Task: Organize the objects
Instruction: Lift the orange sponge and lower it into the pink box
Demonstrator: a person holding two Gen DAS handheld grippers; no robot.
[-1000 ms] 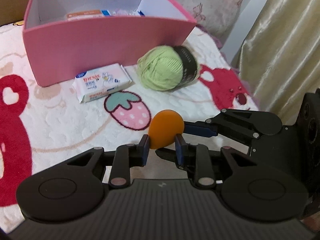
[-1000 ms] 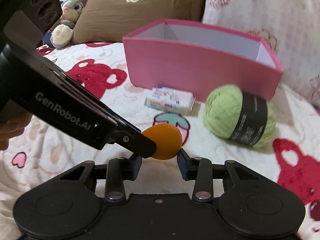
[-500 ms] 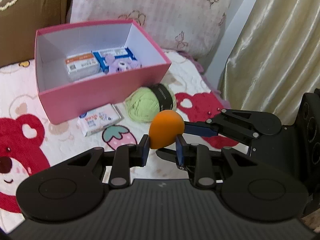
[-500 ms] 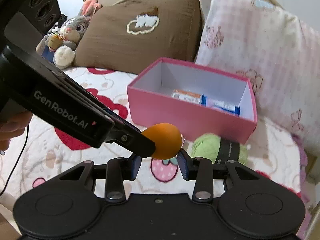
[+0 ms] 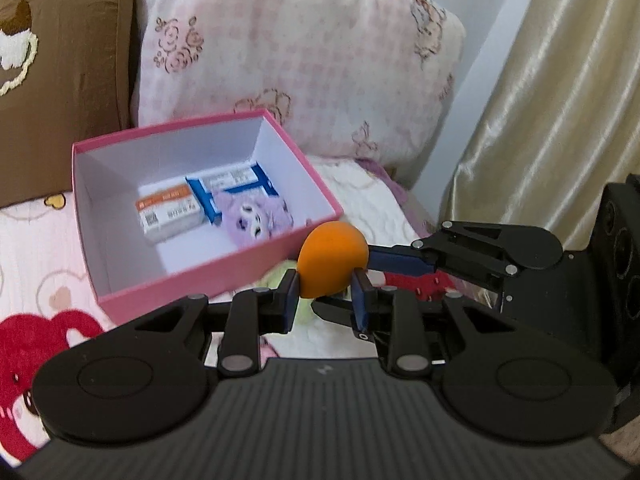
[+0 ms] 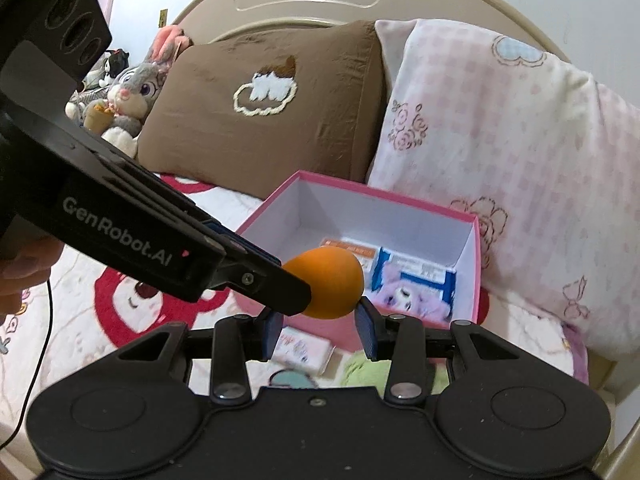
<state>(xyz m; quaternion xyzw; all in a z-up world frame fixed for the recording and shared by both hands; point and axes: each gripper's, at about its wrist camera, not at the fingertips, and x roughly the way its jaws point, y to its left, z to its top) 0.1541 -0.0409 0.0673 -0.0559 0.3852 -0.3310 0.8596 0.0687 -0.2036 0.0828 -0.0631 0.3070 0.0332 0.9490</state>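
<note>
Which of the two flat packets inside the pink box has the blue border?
The blue-bordered packet, partly under the purple plush toy; the other packet beside it has an orange stripe.

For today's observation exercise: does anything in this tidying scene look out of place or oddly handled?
Yes. Both grippers pinch the same orange egg-shaped object: the left gripper from below and the right gripper from the side. The green yarn ball and tissue pack lie outside the pink box.
</note>
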